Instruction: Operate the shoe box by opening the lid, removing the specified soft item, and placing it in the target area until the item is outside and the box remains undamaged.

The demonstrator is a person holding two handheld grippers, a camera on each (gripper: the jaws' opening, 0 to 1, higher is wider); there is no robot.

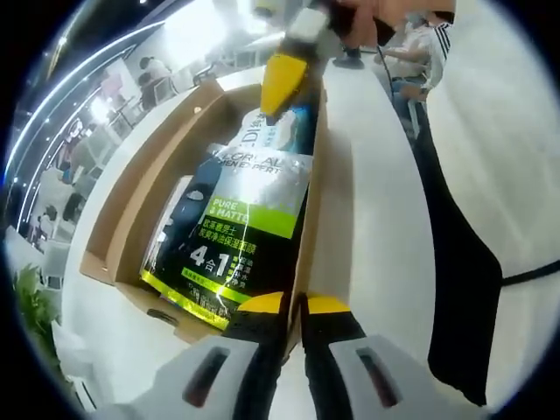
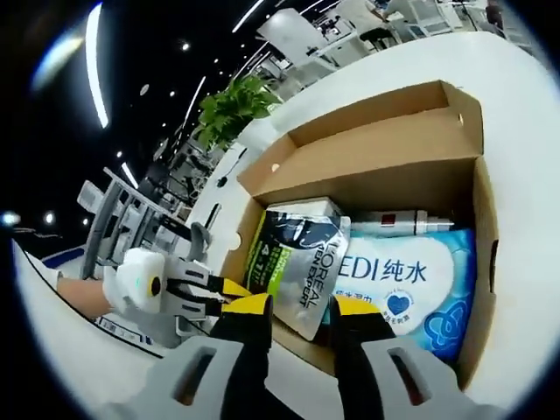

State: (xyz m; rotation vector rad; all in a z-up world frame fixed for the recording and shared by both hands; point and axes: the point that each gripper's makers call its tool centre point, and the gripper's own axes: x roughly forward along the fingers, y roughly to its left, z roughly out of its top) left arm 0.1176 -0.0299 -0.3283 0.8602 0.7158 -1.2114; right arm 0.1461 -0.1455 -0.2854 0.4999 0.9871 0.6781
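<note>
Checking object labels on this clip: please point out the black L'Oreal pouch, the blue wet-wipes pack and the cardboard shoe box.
black L'Oreal pouch (image 1: pixel 232 232): left gripper view, on its green label band.
blue wet-wipes pack (image 2: pixel 411 293): right gripper view, on its printed front.
cardboard shoe box (image 2: pixel 385 144): right gripper view, on the raised lid flap.

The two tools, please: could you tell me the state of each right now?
Left tool: shut on the shoe box wall.
Right tool: astride the black pouch; grip cannot be told.

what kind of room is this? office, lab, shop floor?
Most likely a big open-plan office or demo hall: long ceiling light strips, rows of desks and chairs, a potted plant, and a seated person behind the white table.
</note>
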